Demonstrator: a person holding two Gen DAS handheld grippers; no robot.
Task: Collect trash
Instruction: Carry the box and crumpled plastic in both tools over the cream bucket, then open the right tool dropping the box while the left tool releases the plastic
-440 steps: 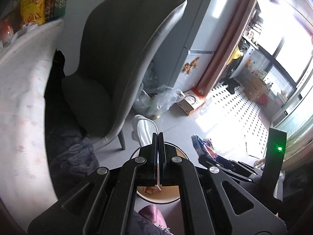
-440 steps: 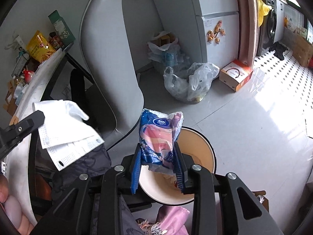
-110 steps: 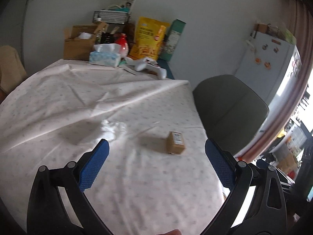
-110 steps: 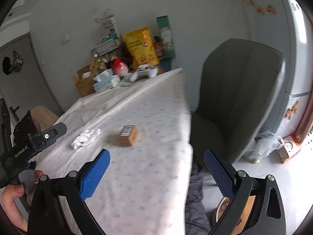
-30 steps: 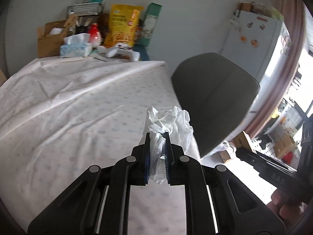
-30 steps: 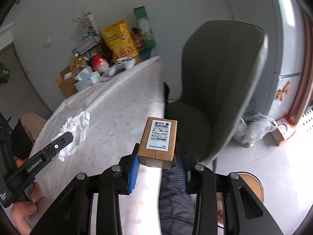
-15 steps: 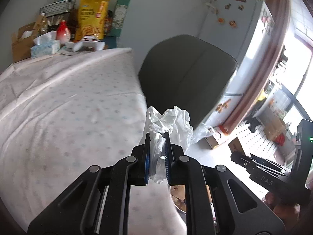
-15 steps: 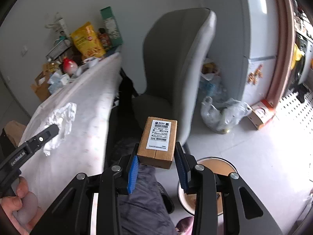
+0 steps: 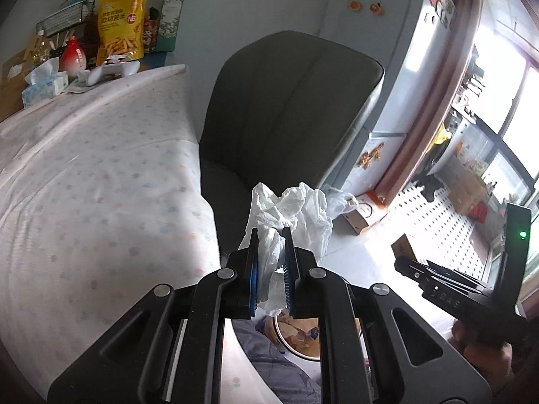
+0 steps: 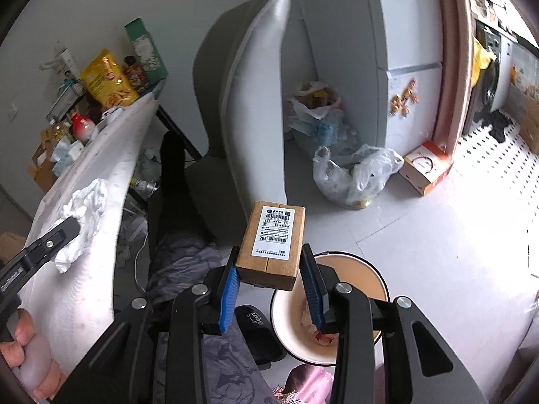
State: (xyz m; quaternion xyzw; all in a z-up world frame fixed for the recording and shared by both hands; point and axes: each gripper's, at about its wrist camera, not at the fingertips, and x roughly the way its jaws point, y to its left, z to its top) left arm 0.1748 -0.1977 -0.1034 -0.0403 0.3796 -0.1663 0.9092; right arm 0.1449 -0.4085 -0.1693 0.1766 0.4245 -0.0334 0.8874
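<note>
Grey floor fills the right of the right wrist view; cloth-covered counter at left, grey chair centre. Round bin at lower centre. Right gripper fingers clamp a labelled cardboard box above the bin's rim. Left gripper fingers pinch crumpled white tissue, lower centre.

Your right tongs hold cardboard box above trash bin on floor. Chair behind bin, counter to its left. Left tongs hold tissue beside counter edge.
</note>
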